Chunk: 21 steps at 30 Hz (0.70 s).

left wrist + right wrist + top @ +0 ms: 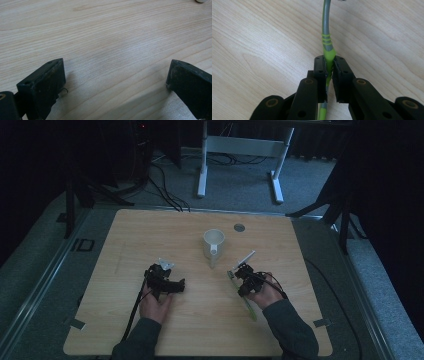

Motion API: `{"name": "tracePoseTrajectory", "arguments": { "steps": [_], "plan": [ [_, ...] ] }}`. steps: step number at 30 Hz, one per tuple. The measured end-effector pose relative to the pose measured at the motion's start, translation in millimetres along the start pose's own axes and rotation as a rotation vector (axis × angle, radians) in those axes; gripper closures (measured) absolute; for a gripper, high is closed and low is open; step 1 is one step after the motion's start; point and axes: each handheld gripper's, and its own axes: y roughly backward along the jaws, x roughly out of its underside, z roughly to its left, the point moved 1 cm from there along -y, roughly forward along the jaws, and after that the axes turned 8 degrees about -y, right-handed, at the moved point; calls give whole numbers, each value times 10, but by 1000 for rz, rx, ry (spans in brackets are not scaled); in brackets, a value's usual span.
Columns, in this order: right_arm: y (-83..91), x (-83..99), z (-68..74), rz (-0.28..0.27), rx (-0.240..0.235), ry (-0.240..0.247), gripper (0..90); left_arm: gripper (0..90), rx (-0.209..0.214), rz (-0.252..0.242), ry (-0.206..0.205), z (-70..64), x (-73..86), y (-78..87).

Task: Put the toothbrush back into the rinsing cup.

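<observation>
Two tools are resting low over a light wooden desk (200,320), each held in one hand of a person whose dark sleeves are entering from the near edge. The right tool (240,272) is clamping a toothbrush (327,47); in the right gripper view its black jaws are pressing together on the lime-green part of the handle, just below three thin green rings. Beyond the jaws the handle is turning grey and curving away toward the far end, which is running off the top of that view. In the high view the green tail of the handle is lying slantwise under the right hand (267,295), while the pale far end is pointing up and away toward a white mug (214,242), near it but apart from it. The mug is standing upright near the middle of the desk, its handle facing the person. The left tool (115,82) is holding nothing: in the left gripper view its jaws are standing wide apart with bare wood grain between them. A small grey round disc (239,227) is sitting near the far edge of the desk. Beyond the desk, grey carpet, loose black cables and the white legs of another table (240,150) are showing in a dim room.
</observation>
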Motion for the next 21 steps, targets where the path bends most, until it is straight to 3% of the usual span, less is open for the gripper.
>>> {"name": "tracePoseTrajectory", "arguments": {
  "steps": [21],
  "plan": [
    [117, -14, -84, -113, 9, -50, 815, 24, 0, -2, 2, -1, 0, -1]
  ]
}}
